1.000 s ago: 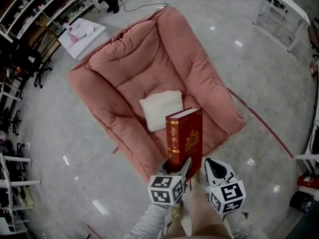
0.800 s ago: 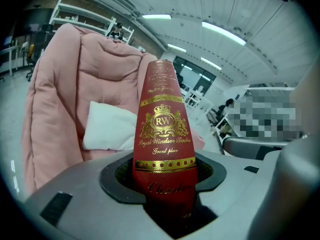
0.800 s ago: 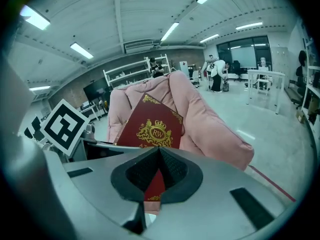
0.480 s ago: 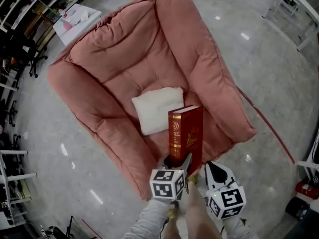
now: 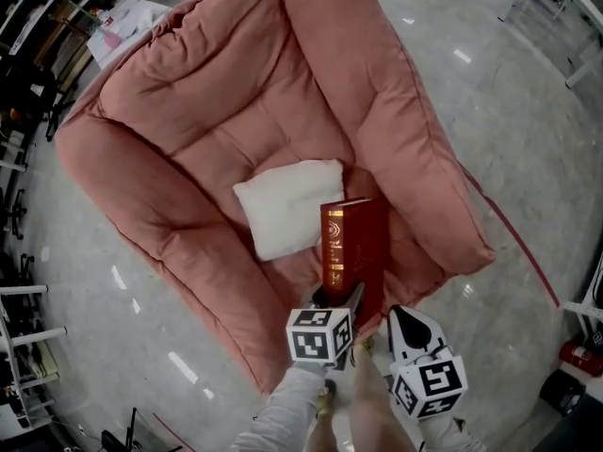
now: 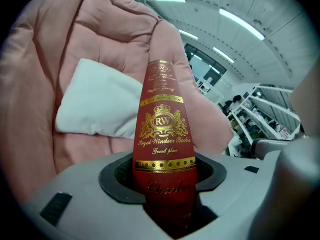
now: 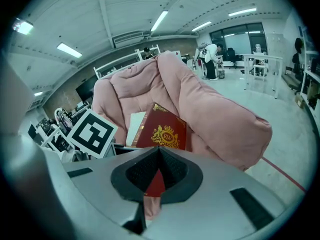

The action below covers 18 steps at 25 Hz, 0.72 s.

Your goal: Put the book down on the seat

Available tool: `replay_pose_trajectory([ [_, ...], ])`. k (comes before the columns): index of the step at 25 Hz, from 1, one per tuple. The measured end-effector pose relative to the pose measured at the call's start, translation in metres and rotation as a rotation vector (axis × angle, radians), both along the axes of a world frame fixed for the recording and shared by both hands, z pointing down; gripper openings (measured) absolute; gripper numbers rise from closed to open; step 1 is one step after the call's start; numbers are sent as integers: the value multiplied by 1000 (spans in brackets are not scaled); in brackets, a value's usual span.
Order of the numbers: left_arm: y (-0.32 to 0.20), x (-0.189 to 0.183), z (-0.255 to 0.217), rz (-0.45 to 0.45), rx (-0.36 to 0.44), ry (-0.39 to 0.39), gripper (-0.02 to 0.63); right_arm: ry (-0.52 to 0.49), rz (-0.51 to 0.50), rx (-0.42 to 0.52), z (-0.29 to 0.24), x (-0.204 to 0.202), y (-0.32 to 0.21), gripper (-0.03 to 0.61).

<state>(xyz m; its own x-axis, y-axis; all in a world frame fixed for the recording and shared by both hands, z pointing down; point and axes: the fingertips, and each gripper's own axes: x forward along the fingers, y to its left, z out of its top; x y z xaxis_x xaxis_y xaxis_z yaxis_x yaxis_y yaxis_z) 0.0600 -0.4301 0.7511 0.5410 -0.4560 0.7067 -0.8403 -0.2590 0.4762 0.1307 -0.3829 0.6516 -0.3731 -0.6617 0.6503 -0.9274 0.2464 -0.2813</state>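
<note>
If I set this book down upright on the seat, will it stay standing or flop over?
Likely tips: the book is tall and narrow, held upright by its lower end in the left tongs, and the seat looks soft and puffy. Its hard cover looks stiff, so laid flat it should stay put.

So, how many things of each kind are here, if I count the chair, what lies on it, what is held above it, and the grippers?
red book: 1
white cushion: 1
pink armchair: 1
grippers: 2 (left gripper, right gripper)
Total: 5
</note>
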Motion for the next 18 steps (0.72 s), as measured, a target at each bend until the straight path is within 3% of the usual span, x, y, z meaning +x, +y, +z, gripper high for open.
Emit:
replay_pose_trajectory([
  [7,-7,-2,20,-15,-69,-4,253,-14,0,-15,8,-5,4,5],
  [13,-8,-8,19,-21,-68,-11,258,-27,-5,-14,3,-12,8,5],
  [18,-7,-16,10,-58,-67,11,313,-32,-7,-2,-4,-16,10,5],
])
